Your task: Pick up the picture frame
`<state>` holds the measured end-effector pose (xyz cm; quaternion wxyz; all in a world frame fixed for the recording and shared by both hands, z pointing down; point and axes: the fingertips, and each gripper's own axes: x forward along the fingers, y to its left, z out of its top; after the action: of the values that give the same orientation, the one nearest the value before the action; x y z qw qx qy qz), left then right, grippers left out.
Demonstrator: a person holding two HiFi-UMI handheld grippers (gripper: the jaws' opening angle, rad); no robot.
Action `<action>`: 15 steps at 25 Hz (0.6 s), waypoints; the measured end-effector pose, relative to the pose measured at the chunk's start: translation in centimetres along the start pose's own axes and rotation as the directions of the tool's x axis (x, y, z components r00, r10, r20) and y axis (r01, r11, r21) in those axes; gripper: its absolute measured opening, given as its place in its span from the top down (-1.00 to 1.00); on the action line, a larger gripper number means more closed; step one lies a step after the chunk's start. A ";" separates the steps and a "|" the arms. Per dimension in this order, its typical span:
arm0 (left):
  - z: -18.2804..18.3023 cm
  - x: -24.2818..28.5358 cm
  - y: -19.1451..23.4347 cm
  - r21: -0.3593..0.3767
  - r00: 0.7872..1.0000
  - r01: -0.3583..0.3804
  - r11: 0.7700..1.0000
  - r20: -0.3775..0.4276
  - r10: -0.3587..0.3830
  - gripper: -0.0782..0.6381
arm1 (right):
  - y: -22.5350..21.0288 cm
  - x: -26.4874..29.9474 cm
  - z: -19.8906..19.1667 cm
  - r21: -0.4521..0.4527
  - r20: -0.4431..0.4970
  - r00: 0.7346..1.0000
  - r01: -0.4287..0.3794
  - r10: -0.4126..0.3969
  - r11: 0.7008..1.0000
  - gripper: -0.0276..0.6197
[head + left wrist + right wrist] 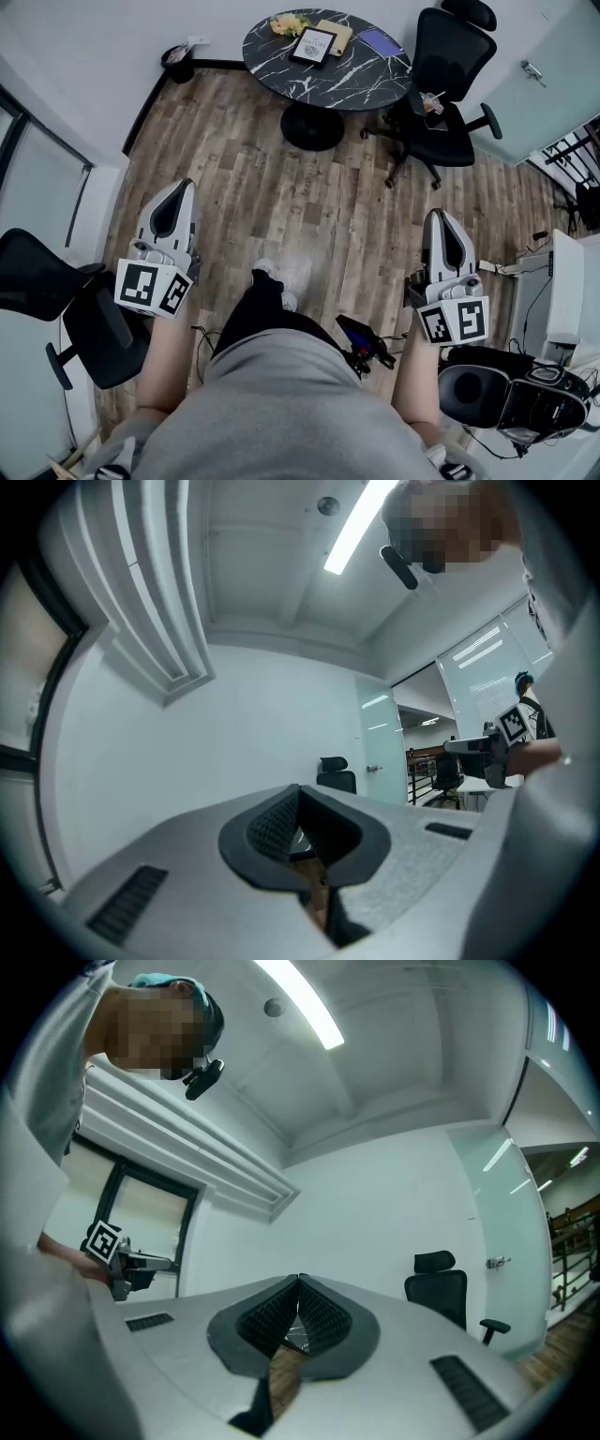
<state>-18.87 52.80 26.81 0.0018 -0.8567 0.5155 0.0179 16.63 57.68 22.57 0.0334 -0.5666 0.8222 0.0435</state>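
The picture frame (313, 45), black-edged with a white print, lies on a round black marble table (281, 70) at the far end of the room, well away from both grippers. My left gripper (176, 186) is held over the wooden floor at the left, its jaws together with nothing between them. At the right, my right gripper (439, 216) is also shut and empty. In the left gripper view the left gripper (298, 794) points level at a white wall. The right gripper (299, 1281) does the same in its own view.
On the table also lie yellow flowers (289, 23), a brown book (336, 36) and a purple notebook (380, 41). A black office chair (448, 84) stands right of the table, another chair (66, 309) by my left. A bin (177, 64) sits by the wall; equipment (511, 394) lies at bottom right.
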 end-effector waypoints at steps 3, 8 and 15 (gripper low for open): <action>-0.1 1.0 0.0 -0.016 1.000 0.031 0.999 0.001 -0.031 0.76 | -0.8 0.9 -0.5 0.021 -0.001 1.000 0.015 -0.015 1.000 0.83; -0.1 3.1 0.9 0.017 1.000 0.012 1.000 -0.009 -0.012 0.76 | -1.6 2.9 -1.0 0.046 -0.011 1.000 0.018 -0.017 0.999 0.83; -0.8 6.8 2.0 0.031 1.000 0.014 0.999 -0.024 -0.013 0.76 | -2.9 5.4 -1.6 0.051 -0.030 0.999 0.020 -0.018 0.999 0.83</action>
<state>-17.49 45.86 27.39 0.0093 -0.8602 0.5099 -0.0006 17.47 51.49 23.53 0.0363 -0.5738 0.8180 0.0138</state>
